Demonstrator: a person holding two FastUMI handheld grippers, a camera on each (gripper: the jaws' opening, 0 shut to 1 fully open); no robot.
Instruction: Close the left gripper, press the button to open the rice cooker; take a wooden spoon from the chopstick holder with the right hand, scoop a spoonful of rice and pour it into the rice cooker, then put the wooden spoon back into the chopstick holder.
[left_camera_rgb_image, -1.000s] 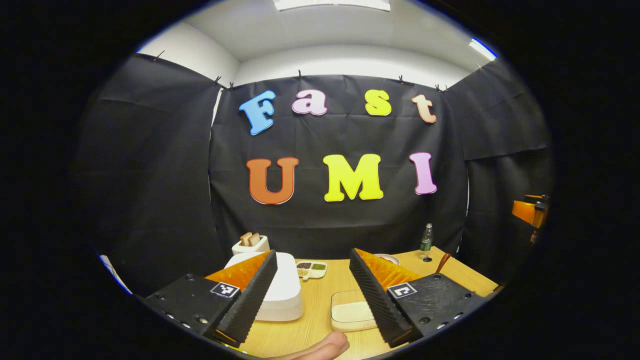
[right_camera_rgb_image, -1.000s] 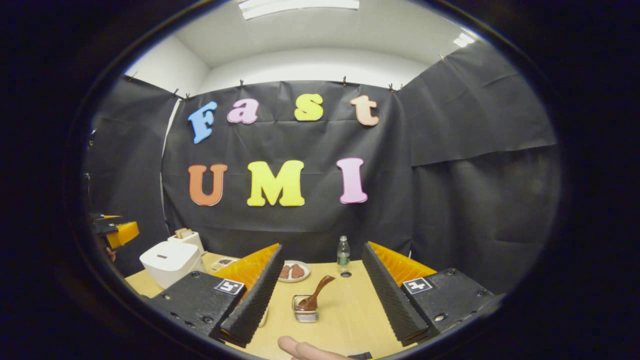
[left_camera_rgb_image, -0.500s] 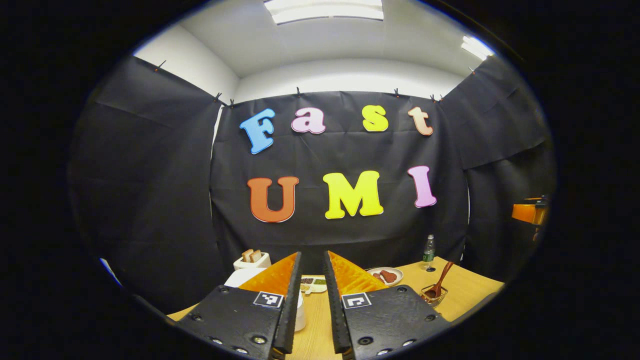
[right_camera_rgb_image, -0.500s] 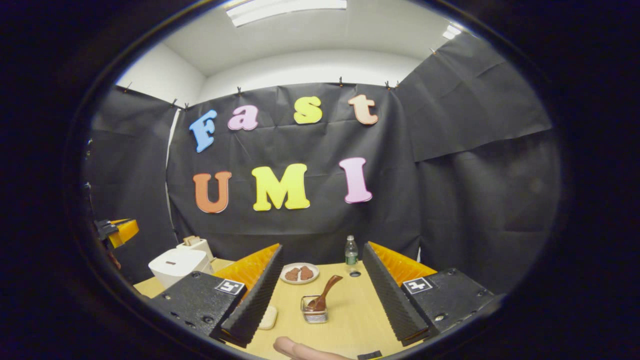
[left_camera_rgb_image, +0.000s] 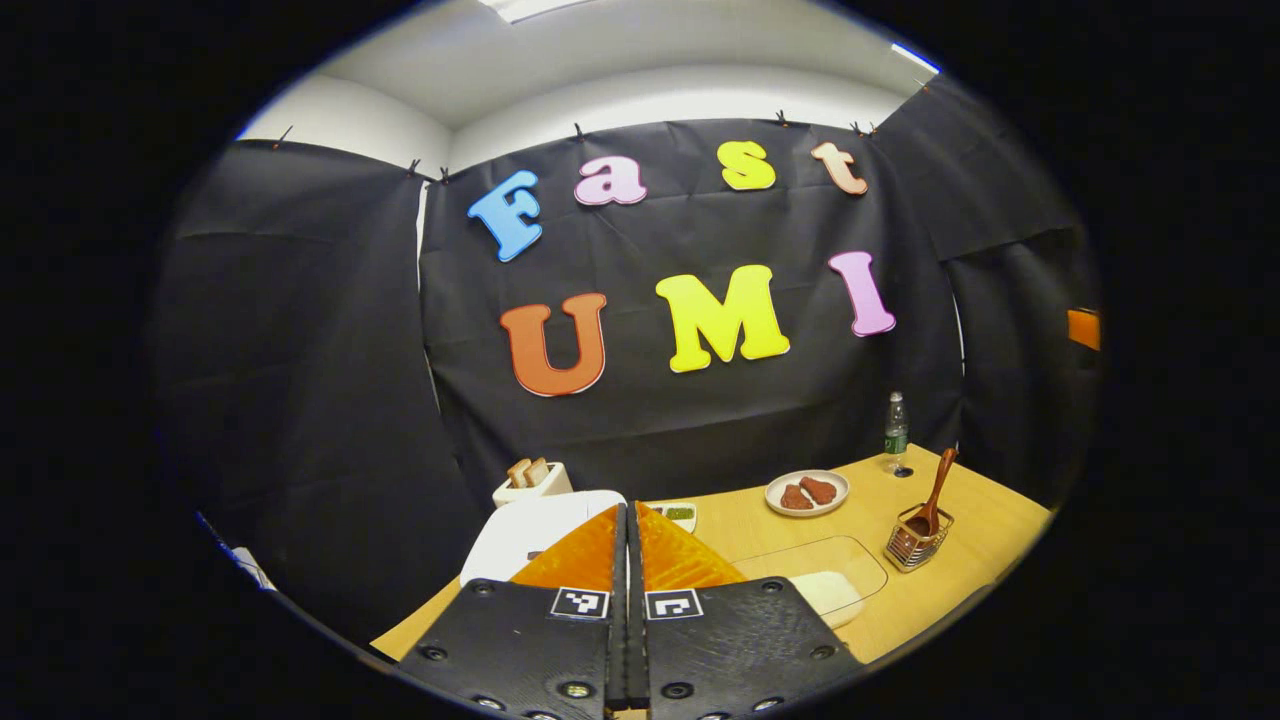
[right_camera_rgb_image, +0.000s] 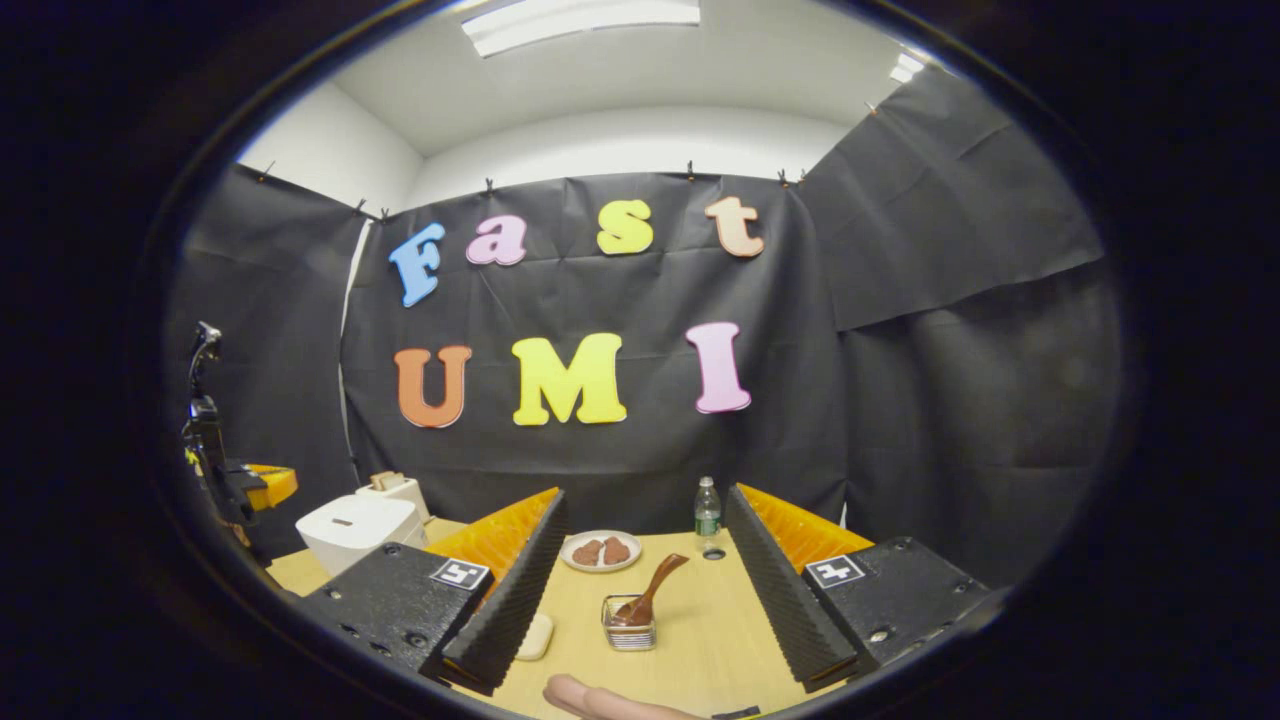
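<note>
Left gripper (left_camera_rgb_image: 627, 560) fully closed, above white rice cooker (left_camera_rgb_image: 520, 530) just ahead. Right gripper (right_camera_rgb_image: 640, 570) spread wide, empty; wooden spoon (right_camera_rgb_image: 645, 603) in chopstick holder (right_camera_rgb_image: 628, 630) straight ahead on surface (right_camera_rgb_image: 700, 640).

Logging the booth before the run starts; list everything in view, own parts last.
Rice cooker: one, white, table's left, lid down.
Toaster: one, white, behind cooker, bread inside.
Plate: one, white, two brown pieces, table's rear.
Bottle: one, clear, by the wall.
Holder: one, clear, mid-table.
Spoon: one, brown, in holder.
Rice box: one, clear, beside cooker.
Left hand-held gripper: shut, empty.
Right hand-held gripper: open.
</note>
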